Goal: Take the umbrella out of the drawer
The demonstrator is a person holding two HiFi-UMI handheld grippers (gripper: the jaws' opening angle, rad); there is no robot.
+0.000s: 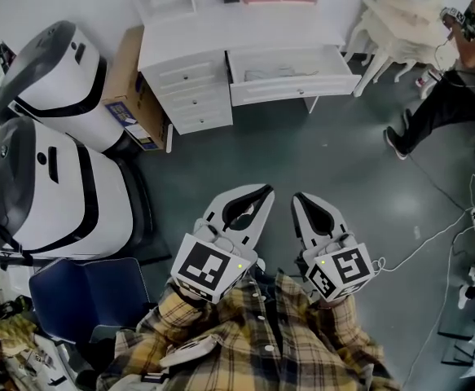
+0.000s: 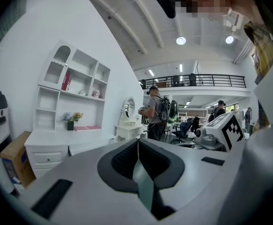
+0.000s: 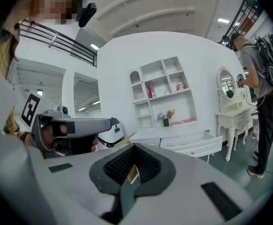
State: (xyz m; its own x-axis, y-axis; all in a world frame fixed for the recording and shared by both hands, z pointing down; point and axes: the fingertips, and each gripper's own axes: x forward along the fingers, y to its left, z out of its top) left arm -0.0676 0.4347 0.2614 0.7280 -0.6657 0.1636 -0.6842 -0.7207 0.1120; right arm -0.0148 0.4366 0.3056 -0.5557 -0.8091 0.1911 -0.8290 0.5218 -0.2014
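A white desk [image 1: 192,35] stands across the grey floor, with its wide right drawer [image 1: 290,86] pulled open. Something pale and flat lies inside; it is too small to tell whether it is the umbrella. The same open drawer [image 3: 192,144] shows in the right gripper view, and the desk [image 2: 52,146] sits at the left of the left gripper view. My left gripper [image 1: 261,192] and right gripper [image 1: 299,199] hang side by side in front of my checked shirt, well short of the desk. Both point toward it. Each has its jaws together with nothing between them.
Two large white-and-black machines [image 1: 54,68] [image 1: 50,186] line the left side, with a cardboard box [image 1: 127,88] wedged against the desk. A blue chair [image 1: 86,296] is at lower left. A white dressing table [image 1: 400,23], a standing person [image 1: 441,104] and floor cables [image 1: 441,235] are at right.
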